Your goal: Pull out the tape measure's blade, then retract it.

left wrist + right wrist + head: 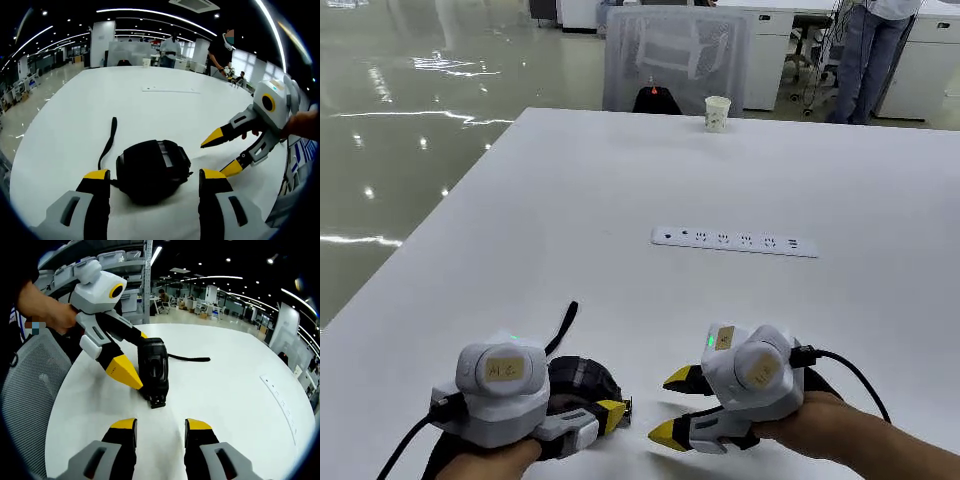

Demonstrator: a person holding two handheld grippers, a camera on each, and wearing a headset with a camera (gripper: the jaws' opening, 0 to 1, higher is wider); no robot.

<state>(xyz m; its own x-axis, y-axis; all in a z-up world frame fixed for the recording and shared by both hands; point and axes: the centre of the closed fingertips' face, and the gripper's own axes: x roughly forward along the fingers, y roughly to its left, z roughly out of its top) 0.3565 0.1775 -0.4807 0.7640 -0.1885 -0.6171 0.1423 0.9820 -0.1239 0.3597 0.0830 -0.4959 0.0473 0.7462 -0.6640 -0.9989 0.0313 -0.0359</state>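
A black tape measure (582,380) lies on the white table (620,200) near its front edge, with a black wrist strap (563,326) trailing away from it. My left gripper (605,405) is open, its yellow-tipped jaws on either side of the tape measure (152,170) with small gaps showing. To the right, my right gripper (670,405) is open and empty, its tips pointing at the tape measure. In the right gripper view the blade's end hook (157,402) faces my right gripper (161,427), a short way ahead of the fingertips. The blade is inside the case.
A white power strip (735,241) lies across the middle of the table. A paper cup (717,113) stands near the far edge, with a mesh chair (675,55) behind it. A person (868,50) stands at the back right. The table's left edge runs diagonally.
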